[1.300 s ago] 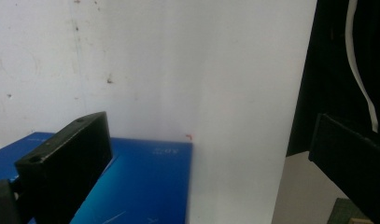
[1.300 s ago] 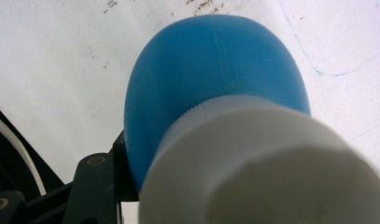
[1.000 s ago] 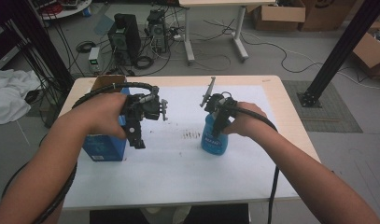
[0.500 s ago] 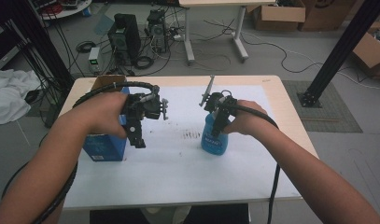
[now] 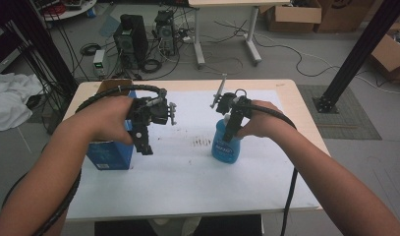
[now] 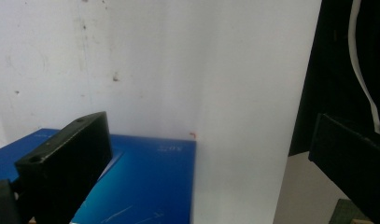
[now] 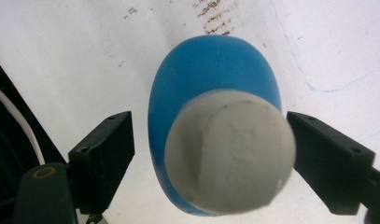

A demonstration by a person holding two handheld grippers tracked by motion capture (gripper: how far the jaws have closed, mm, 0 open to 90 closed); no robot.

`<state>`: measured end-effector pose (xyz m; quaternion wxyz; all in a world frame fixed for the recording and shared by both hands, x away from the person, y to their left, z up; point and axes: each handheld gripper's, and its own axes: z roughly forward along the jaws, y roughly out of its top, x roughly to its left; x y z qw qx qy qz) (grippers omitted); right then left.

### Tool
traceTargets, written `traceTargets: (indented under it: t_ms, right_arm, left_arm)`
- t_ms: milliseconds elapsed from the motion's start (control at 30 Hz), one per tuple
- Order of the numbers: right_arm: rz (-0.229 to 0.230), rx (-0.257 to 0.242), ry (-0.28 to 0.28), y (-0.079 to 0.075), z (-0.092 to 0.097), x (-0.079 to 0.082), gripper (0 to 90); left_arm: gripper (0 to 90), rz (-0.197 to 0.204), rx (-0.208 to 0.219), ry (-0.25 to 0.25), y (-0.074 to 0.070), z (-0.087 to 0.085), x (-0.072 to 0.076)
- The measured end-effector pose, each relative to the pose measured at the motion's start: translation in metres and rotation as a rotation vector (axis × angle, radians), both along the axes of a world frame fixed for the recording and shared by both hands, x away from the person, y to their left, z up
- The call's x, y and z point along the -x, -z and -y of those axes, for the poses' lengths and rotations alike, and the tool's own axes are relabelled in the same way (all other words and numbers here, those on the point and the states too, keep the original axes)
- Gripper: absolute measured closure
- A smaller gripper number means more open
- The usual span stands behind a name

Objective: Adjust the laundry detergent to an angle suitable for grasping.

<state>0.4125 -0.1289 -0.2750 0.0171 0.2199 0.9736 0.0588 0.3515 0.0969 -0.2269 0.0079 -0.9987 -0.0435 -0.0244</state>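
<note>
White-covered table (image 5: 187, 196) bears blue bottle (image 5: 225, 146) and blue box (image 5: 109, 156).

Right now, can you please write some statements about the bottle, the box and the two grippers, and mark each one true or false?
1. The blue bottle stands upright on the white sheet. True.
2. The bottle's cap is red. False: it is white.
3. The right gripper has its jaws apart on either side of the cap, having just been opening. True.
4. The blue box lies beside the person's right hand. False: it is by the left hand.
5. The left gripper clamps the bottle. False: its jaws stand open.
</note>
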Motion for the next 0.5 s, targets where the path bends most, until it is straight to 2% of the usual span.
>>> traceTargets:
  t_ms: [200, 367, 500]
  right_arm:
    - [-0.003, -0.024, -0.014, -0.007, 0.001, -0.001, 14.2]
    - [-0.003, -0.026, -0.031, -0.013, 0.000, -0.001, 10.9]
    - [-0.017, -0.043, -0.047, -0.015, 0.001, -0.002, 8.5]
  left_arm:
    - [0.1, -0.002, -0.001, -0.007, 0.000, -0.002, -0.001]
    - [0.1, -0.004, -0.002, -0.007, 0.001, -0.003, -0.003]
    - [0.1, -0.003, -0.002, -0.008, 0.001, -0.002, -0.003]
